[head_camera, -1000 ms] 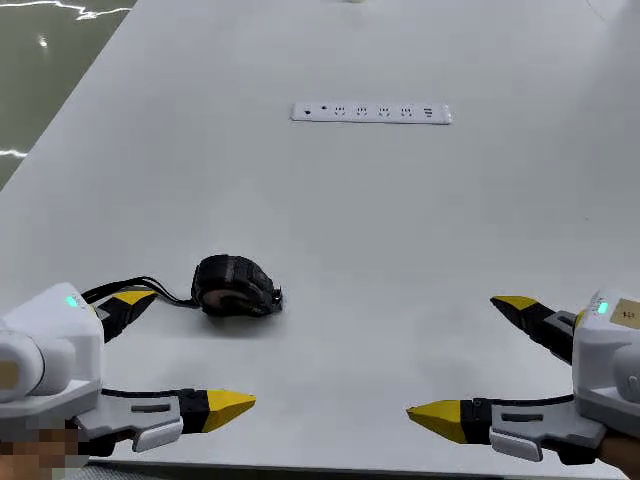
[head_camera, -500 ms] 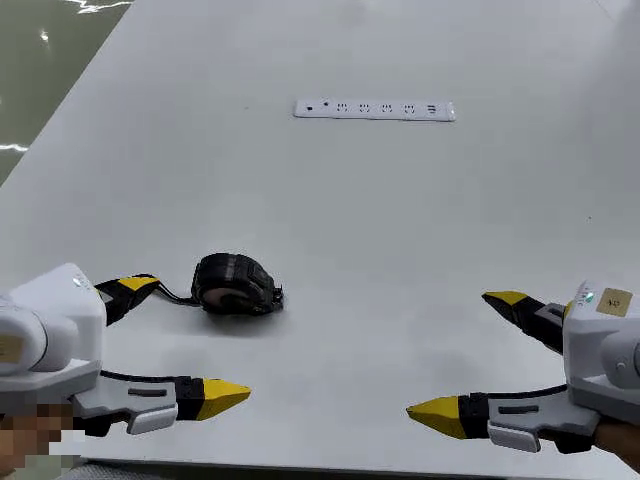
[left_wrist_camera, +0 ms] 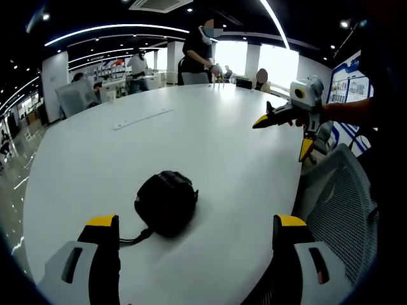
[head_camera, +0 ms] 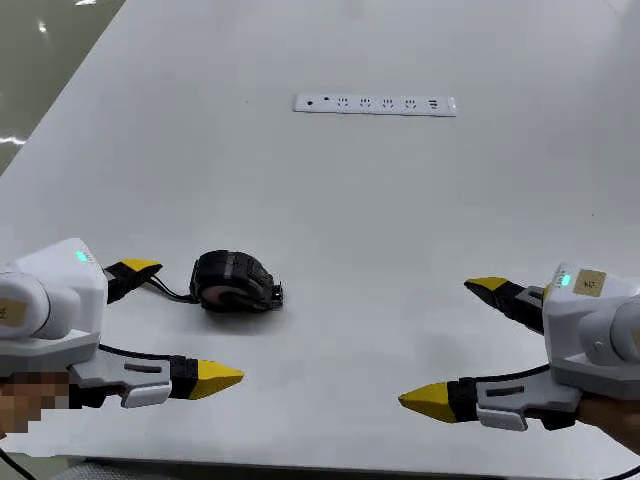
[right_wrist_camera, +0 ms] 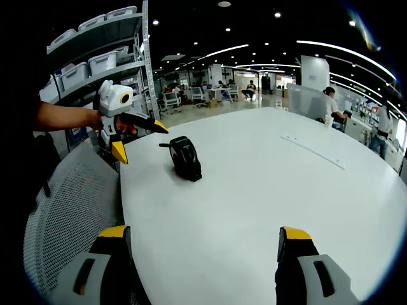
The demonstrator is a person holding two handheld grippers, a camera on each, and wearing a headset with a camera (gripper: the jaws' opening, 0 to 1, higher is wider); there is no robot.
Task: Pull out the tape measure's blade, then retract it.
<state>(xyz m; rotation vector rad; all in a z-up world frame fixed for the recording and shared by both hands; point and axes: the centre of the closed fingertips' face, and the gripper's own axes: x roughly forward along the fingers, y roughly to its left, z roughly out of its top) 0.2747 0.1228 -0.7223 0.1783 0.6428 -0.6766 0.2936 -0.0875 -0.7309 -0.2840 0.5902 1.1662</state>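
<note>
Looking down, we have the white table [head_camera: 400,200] stretching away from us, with plenty of bare surface for a blade to run out along. A power strip [head_camera: 375,104] lies far across it, well out of the way.

Our left gripper [head_camera: 188,320] hangs over the near edge with its jaws spread wide and nothing between them. The tape measure [head_camera: 233,283] lies just ahead of it, so we judge it is held there ready to close on the case. Our right gripper [head_camera: 445,342], equally spread and empty, waits well apart on the other side, probably to take the blade's hook once the case is pinned.

The tape measure rests near the left front of the table, touched by neither gripper, with no blade drawn out that we can see. Its thin black strap [head_camera: 165,292] trails toward the left gripper's far jaw.
</note>
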